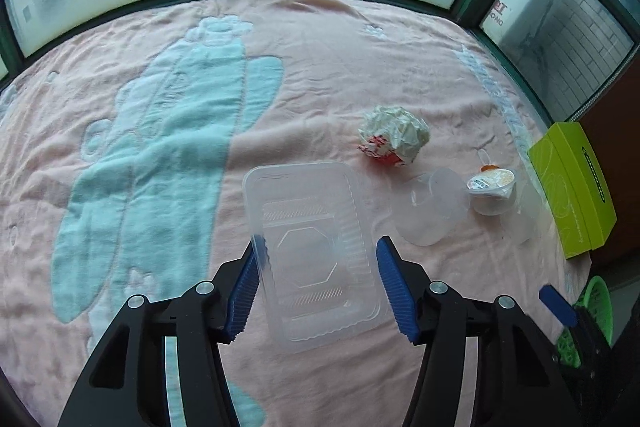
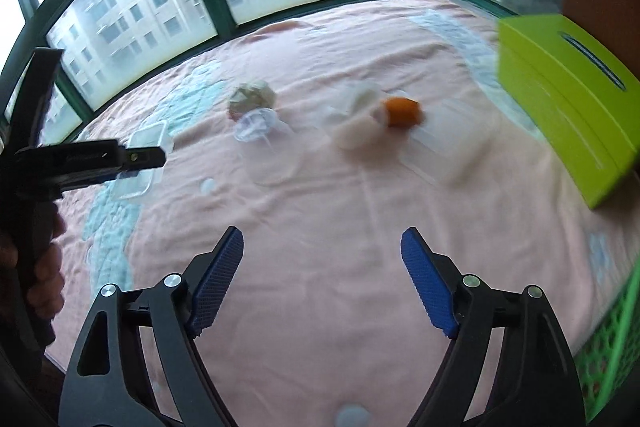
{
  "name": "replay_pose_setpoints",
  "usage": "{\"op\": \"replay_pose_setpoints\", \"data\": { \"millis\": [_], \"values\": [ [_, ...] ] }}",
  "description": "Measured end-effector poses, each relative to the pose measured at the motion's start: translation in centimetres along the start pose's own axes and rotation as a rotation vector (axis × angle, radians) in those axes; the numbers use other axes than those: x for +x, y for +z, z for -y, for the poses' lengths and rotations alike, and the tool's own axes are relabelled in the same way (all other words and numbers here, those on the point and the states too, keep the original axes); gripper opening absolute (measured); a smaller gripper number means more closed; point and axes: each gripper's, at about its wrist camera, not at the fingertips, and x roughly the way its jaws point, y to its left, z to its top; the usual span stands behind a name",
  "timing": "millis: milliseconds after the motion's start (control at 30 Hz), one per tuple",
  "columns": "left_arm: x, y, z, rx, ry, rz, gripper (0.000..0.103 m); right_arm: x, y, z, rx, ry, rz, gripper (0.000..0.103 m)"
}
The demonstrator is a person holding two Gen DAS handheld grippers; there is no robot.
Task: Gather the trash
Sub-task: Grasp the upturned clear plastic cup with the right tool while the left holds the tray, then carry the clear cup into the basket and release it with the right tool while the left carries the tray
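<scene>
A clear plastic food tray (image 1: pixel 312 247) lies on the pink blanket between the open fingers of my left gripper (image 1: pixel 318 245); the left finger touches its edge. Beyond it lie a crumpled paper wrapper (image 1: pixel 394 137), a clear plastic lid (image 1: pixel 434 207) and a small sauce cup (image 1: pixel 493 189). In the right wrist view my right gripper (image 2: pixel 322 239) is open and empty above bare blanket. The wrapper (image 2: pixel 252 97), the lid (image 2: pixel 256 125), an orange-capped cup (image 2: pixel 396 113) and the tray (image 2: pixel 142 163) lie farther off, blurred. The left gripper's body (image 2: pixel 92 161) shows at the left.
A green tissue box (image 1: pixel 572 187) stands at the blanket's right edge, also in the right wrist view (image 2: pixel 568 103). A green mesh basket (image 1: pixel 592 311) sits lower right, also in the right wrist view (image 2: pixel 612 355). Windows ring the far side of the blanket (image 1: pixel 300 67).
</scene>
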Motion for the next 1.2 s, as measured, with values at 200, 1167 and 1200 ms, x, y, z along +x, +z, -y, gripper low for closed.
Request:
{"op": "replay_pose_setpoints", "data": {
  "millis": [200,1167,1200],
  "values": [
    [-0.9,-0.8,-2.2,-0.044,-0.008,0.014,0.055,3.1,2.4,-2.0,-0.02,0.034,-0.016,0.075],
    [-2.1,-2.7,-3.8,-0.063,0.015,0.039,0.055,9.4,4.7,-3.8,-0.039,-0.011,-0.069,0.062],
    [-2.1,-2.7,-3.7,-0.061,0.013,0.041,0.055,8.9,4.5,-3.8,-0.039,-0.009,-0.064,0.062]
  ]
}}
